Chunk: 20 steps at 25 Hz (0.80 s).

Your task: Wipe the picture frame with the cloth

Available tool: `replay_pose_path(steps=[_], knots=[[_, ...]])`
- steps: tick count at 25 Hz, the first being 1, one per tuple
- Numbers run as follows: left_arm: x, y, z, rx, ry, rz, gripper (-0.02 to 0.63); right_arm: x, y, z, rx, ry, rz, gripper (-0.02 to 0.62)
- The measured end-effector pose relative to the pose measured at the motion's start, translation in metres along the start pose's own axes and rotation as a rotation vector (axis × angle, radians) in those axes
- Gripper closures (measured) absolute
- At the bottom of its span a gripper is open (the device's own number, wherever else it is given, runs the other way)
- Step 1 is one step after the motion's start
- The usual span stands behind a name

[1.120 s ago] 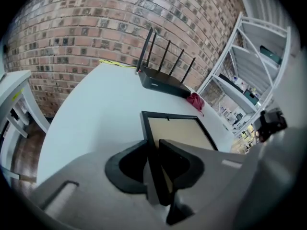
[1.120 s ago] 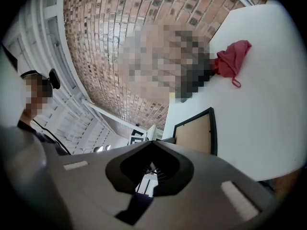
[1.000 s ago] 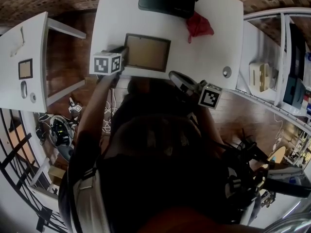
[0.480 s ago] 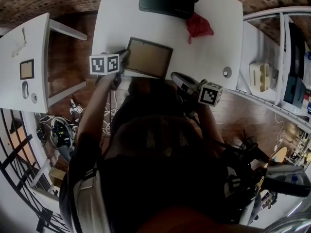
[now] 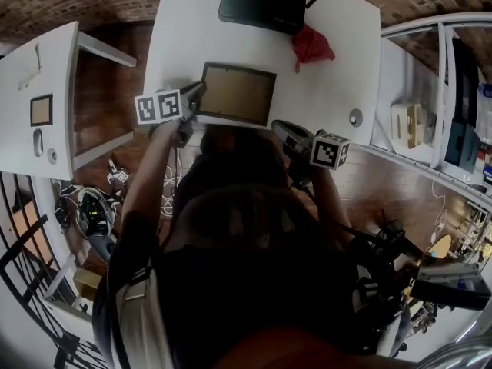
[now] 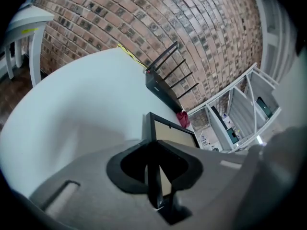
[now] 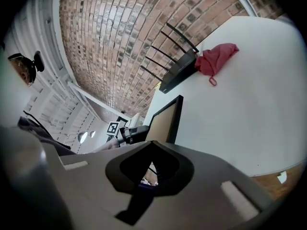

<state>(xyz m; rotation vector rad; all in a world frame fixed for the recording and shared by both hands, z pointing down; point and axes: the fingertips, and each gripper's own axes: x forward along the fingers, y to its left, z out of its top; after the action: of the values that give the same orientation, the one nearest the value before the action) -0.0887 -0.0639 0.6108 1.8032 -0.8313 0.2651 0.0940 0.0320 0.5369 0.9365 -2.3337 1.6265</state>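
The left gripper [image 5: 192, 98] is clamping the left edge of the picture frame [image 5: 237, 93], its jaws nearly closed on the thin black rim. It has been rolling over the last second, so the frame is now tipping up from the table [image 5: 184, 29] instead of lying flat as it did a second ago. The right gripper [image 5: 278, 124] is hanging fully closed and empty by the table's near edge, having sunk a little. The red cloth [image 5: 311, 44] is lying untouched at the far side, beside the black router [image 5: 261, 2]. The frame seems readied for wiping, but nobody is fetching the cloth yet.
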Motion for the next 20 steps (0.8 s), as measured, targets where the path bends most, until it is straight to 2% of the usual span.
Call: replay_pose_path(steps=[5, 6, 7, 9, 11, 13, 15, 17, 20], knots=[[-0.005, -0.006, -0.002, -0.035, -0.041, -0.066, 0.551, 0.0, 0.003, 0.013, 0.06, -0.107, 0.07, 0.582], [-0.005, -0.008, -0.003, -0.043, -0.045, -0.079, 0.551, 0.0, 0.002, 0.015, 0.08, -0.121, 0.083, 0.486], [-0.005, -0.01, -0.004, -0.051, -0.049, -0.093, 0.551, -0.001, 0.001, 0.016, 0.093, -0.126, 0.083, 0.453], [-0.005, -0.015, -0.006, -0.063, -0.058, -0.126, 0.551, 0.001, -0.004, 0.015, 0.096, -0.112, 0.069, 0.432], [-0.005, -0.019, -0.007, -0.069, -0.066, -0.155, 0.551, 0.008, -0.003, 0.012, 0.1, -0.076, 0.099, 0.38], [-0.004, -0.023, -0.007, -0.069, -0.069, -0.167, 0.551, 0.016, 0.014, 0.011, 0.12, -0.05, 0.196, 0.379], [-0.003, -0.027, -0.007, -0.066, -0.071, -0.174, 0.551, 0.021, 0.032, 0.012, 0.13, -0.036, 0.28, 0.413], [-0.003, -0.029, -0.006, -0.069, -0.081, -0.184, 0.552, 0.023, 0.038, 0.013, 0.144, -0.035, 0.307, 0.502], [-0.004, -0.032, -0.005, -0.052, -0.08, -0.19, 0.552, 0.023, 0.043, 0.019, 0.195, -0.061, 0.326, 0.525]])
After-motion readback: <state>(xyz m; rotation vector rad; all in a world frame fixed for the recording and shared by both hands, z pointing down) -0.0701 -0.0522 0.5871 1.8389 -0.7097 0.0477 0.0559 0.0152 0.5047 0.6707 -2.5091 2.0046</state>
